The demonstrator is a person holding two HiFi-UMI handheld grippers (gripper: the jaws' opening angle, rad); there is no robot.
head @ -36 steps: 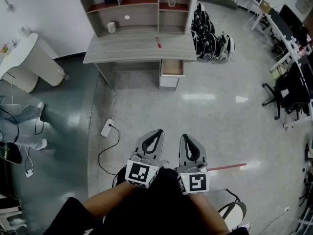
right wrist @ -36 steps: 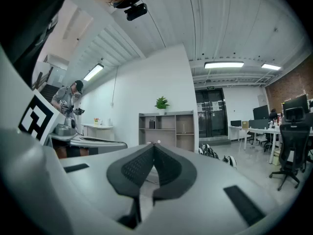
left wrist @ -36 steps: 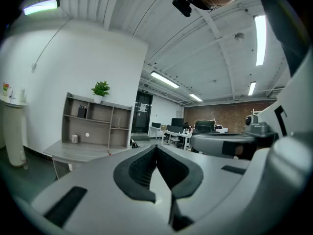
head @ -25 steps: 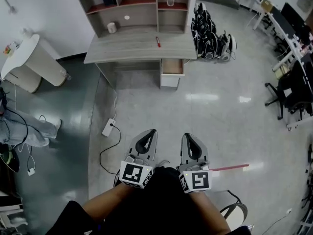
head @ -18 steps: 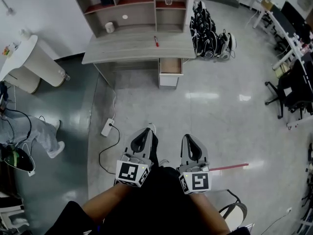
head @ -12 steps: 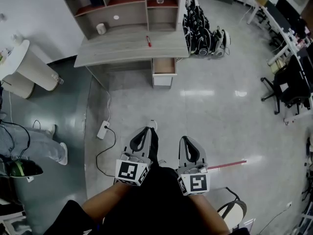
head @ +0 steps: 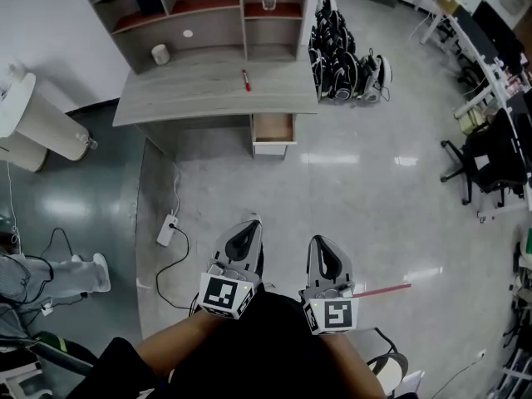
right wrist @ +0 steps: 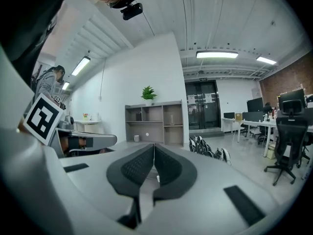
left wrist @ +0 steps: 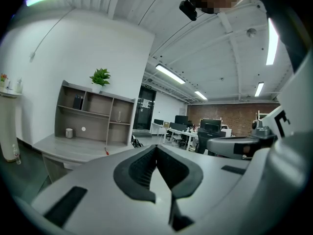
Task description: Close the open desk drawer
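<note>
Compared with the earlier head views, the desk [head: 199, 90] and its drawer [head: 273, 129] are sitting lower and further left in the picture, and the bystander [head: 50, 277] to the desk's left is now lower in the frame. The two tongs are keeping their side-by-side place at the bottom edge.

The left gripper [head: 248, 227] is pressing its jaws together on nothing, and the right gripper [head: 321, 248] is doing the same. Both are pointing towards the desk front, well apart from it.

The drawer is standing pulled out below the desk's right end, showing its pale interior, almost under the red pen [head: 246, 80] lying on the top. A shelf unit [head: 208, 11] is rising from the desk's back edge, and a power strip [head: 166, 229] is lying on the floor in front of the desk's left end.

Judged step: the approach, with closing not yet begun. The next move is calling for crossing the open floor, then setting closed tips flat against the drawer front and pushing straight in.

In both gripper views each gripper's own body is hiding the drawer. The drawer's handle and contents are too small to make out.
</note>
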